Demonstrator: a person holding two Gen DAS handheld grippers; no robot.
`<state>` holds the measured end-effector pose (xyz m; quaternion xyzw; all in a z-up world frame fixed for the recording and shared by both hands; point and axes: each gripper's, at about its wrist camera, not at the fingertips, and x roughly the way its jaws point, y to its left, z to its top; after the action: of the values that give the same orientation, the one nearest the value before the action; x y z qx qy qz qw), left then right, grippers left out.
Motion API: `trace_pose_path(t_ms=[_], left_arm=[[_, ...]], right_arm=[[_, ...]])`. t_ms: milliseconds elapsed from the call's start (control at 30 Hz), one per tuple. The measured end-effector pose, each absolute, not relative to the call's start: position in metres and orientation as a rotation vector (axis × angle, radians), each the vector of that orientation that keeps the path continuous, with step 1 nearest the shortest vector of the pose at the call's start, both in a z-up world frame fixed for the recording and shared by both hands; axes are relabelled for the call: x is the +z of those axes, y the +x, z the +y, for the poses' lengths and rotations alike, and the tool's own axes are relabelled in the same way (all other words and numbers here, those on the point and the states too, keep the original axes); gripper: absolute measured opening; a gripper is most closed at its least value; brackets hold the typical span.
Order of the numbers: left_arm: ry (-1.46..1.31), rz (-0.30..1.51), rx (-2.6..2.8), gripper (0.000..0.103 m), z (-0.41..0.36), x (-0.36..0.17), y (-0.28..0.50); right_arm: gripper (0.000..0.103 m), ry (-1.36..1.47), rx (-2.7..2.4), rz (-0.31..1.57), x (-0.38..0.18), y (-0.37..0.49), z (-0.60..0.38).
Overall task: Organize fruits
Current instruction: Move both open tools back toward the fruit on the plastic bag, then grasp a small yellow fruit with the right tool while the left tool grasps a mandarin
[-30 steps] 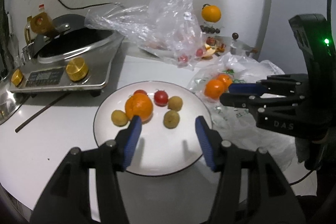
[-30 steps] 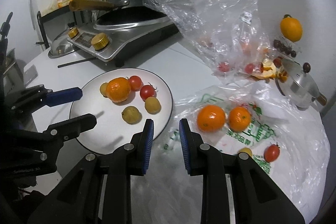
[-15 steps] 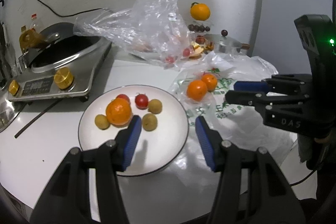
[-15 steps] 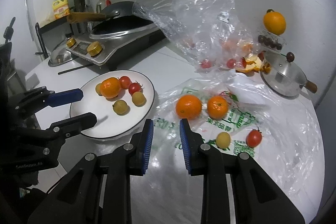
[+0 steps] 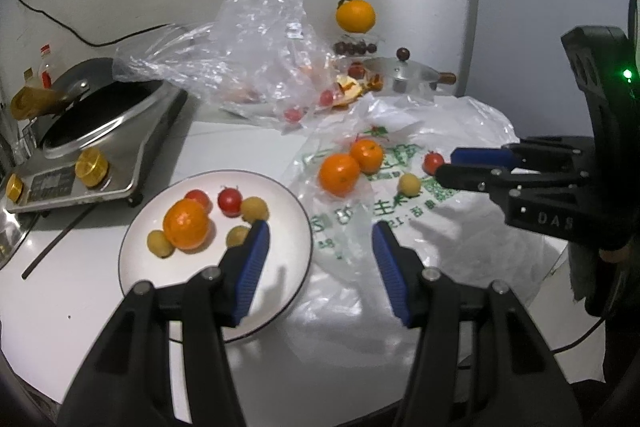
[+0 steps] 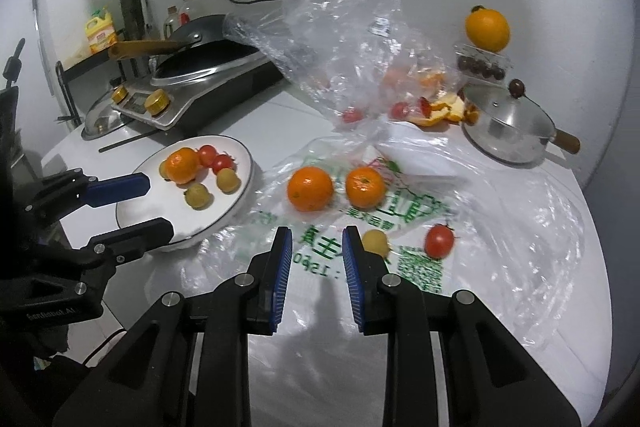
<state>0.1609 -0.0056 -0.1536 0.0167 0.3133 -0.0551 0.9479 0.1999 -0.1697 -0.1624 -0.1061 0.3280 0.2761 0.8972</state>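
1. Left wrist view: the white plate [image 5: 168,291] is seen on the desk [image 5: 60,327], already loaded with one orange [image 5: 186,225], two small red tomatoes and three yellowish fruits, so it is judged to be the collecting spot for the sorting.
2. The left claw [image 5: 318,247] is held released and empty above the plate's near rim and the edge of the printed plastic bag [image 5: 460,247]; nothing lies between its blue pads.
3. Right wrist view: the right claw [image 6: 316,253] is clenched on nothing, its pads standing narrowly apart over the bag.
4. Four fruits are left on the bag: two oranges [image 6: 310,188] side by side, a yellow fruit [image 6: 376,242] just beside the right pad, and a red tomato [image 6: 439,241] near it.
5. The claw is probably poised low over the bag because the yellow fruit is nearest; it would have to be opened first.
6. The crumpled clear bag [image 6: 352,39] behind holds further tomatoes and peel.
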Motion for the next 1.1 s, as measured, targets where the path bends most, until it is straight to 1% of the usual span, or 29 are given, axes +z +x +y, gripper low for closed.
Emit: trace_pose_path(t_ms=[667,1100], left_arm=[[0.084,0.661,-0.142,0.055,-0.041,-0.153,0.186],[0.084,0.676,-0.135,0.055,-0.039,-0.158,0.211]], right_arm=[[0.028,-0.162,0.532,0.703,-0.174,0.218,-0.213],[0.028,-0.168,0.567,0.754,-0.191,0.246,-0.2]])
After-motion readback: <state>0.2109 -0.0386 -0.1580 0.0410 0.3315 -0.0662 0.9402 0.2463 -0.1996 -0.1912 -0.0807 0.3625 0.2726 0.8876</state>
